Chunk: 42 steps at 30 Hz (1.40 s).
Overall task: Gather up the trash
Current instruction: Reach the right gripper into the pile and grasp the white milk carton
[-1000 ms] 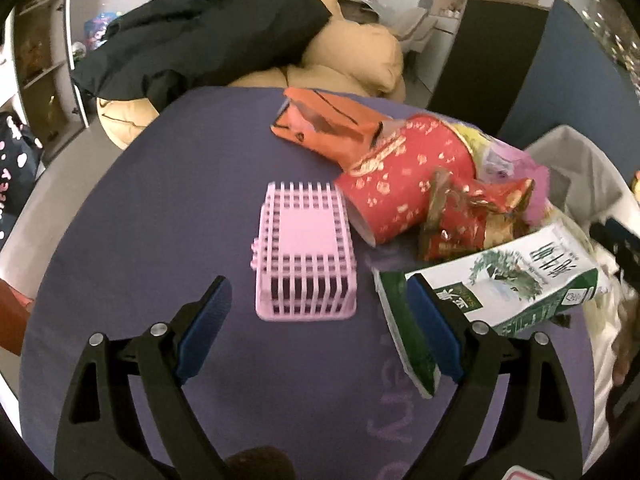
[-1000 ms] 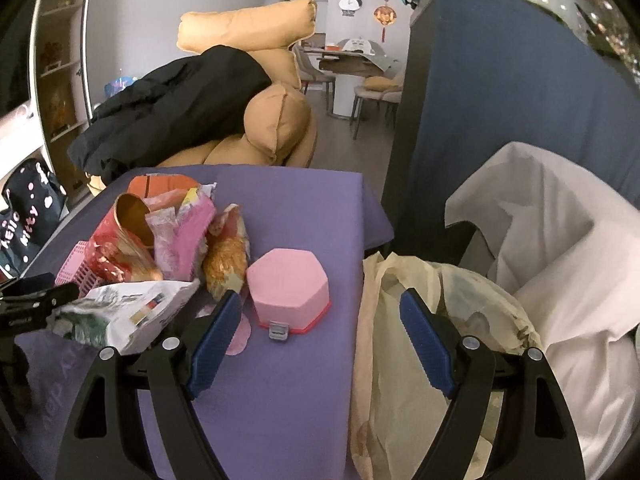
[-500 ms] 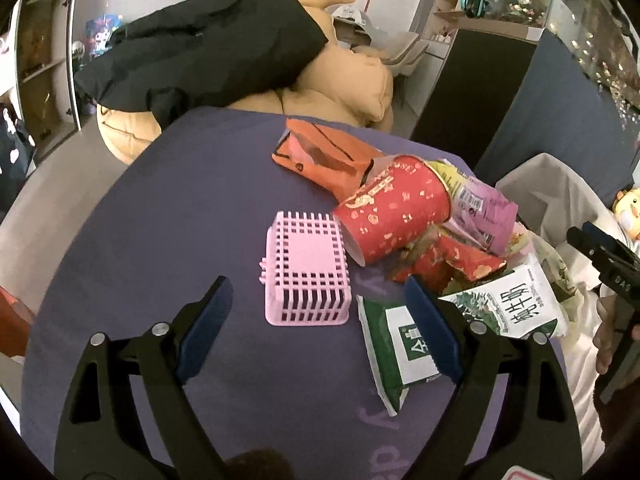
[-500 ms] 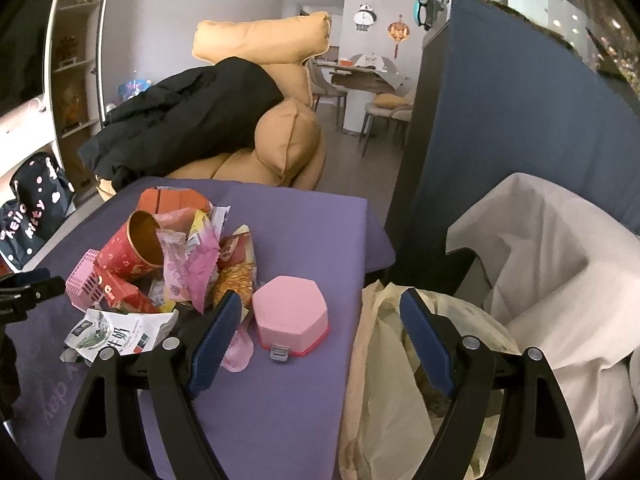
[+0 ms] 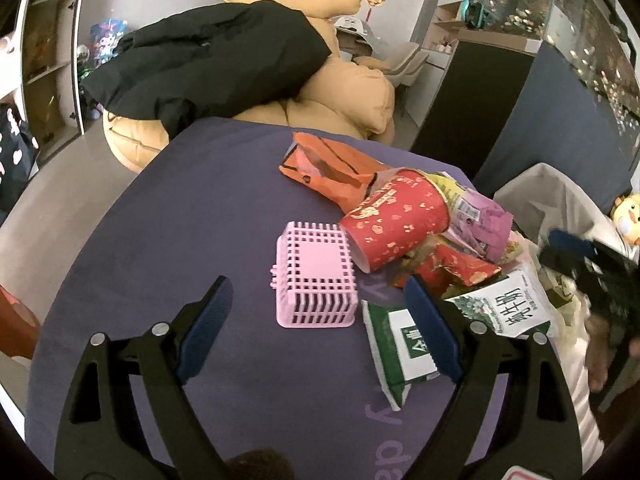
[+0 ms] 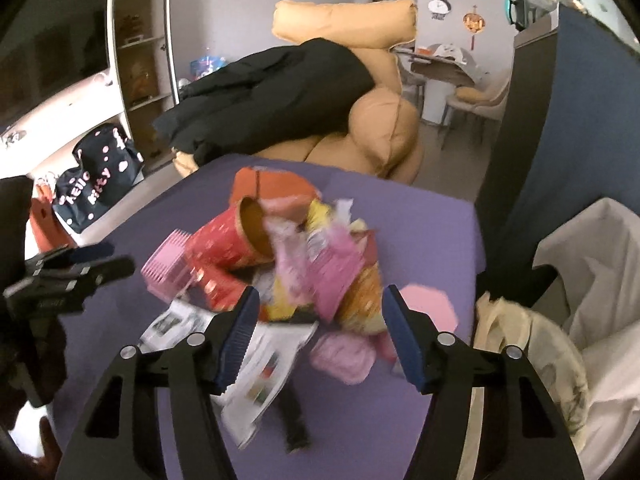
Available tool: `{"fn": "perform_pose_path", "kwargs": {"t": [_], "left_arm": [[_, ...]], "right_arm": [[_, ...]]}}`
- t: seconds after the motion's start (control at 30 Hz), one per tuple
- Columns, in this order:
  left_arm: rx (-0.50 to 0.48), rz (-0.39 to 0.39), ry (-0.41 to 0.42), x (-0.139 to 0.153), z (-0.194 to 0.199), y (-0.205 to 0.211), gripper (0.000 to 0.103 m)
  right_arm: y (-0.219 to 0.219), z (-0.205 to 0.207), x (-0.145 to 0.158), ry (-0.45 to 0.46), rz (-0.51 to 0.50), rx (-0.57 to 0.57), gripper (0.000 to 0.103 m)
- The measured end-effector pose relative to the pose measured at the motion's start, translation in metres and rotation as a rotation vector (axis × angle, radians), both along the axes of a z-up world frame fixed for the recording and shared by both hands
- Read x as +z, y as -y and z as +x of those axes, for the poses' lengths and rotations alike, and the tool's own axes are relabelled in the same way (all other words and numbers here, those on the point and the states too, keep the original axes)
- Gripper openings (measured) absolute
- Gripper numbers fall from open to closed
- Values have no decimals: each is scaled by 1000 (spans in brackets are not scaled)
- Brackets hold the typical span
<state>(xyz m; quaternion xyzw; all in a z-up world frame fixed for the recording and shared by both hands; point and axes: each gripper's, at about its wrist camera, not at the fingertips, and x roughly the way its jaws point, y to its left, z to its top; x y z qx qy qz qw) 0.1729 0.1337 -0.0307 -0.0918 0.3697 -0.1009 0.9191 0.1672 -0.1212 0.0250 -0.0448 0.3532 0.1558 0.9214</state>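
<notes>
A heap of trash lies on the purple table (image 5: 200, 220): a red paper cup (image 5: 396, 220) on its side, an orange bag (image 5: 332, 168), pink and yellow wrappers (image 5: 480, 216), a green-and-white packet (image 5: 404, 348). The cup (image 6: 228, 240) and the pink wrappers (image 6: 328, 268) also show in the right wrist view. My left gripper (image 5: 318, 322) is open and empty, just short of an upturned pink basket (image 5: 314, 276). My right gripper (image 6: 320, 332) is open and empty, over the heap's near edge. A cream trash bag (image 6: 520, 344) hangs open at the table's right edge.
A pink hexagonal box (image 6: 430, 306) sits at the right of the heap. A tan sofa with a black coat (image 5: 216, 64) stands behind the table. A dark blue partition (image 6: 592, 120) and a white cloth (image 6: 596, 248) are to the right.
My right gripper has swung left from the trash bag and the pink box to over the heap. My left gripper has drawn back and tilted up a little. Both stay open.
</notes>
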Motion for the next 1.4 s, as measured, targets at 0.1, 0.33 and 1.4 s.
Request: {"fn": "perform_pose_path", "kwargs": {"t": [0.1, 0.33, 1.4], "left_arm": [[14, -7, -16, -5, 3, -4, 83], [37, -17, -10, -1, 0, -11, 83], [98, -8, -9, -7, -9, -43, 83]], "right_arm": [[-9, -12, 5, 9, 11, 58, 60], [-49, 5, 5, -18, -64, 219, 60], [-52, -23, 17, 14, -276, 256, 60]]}}
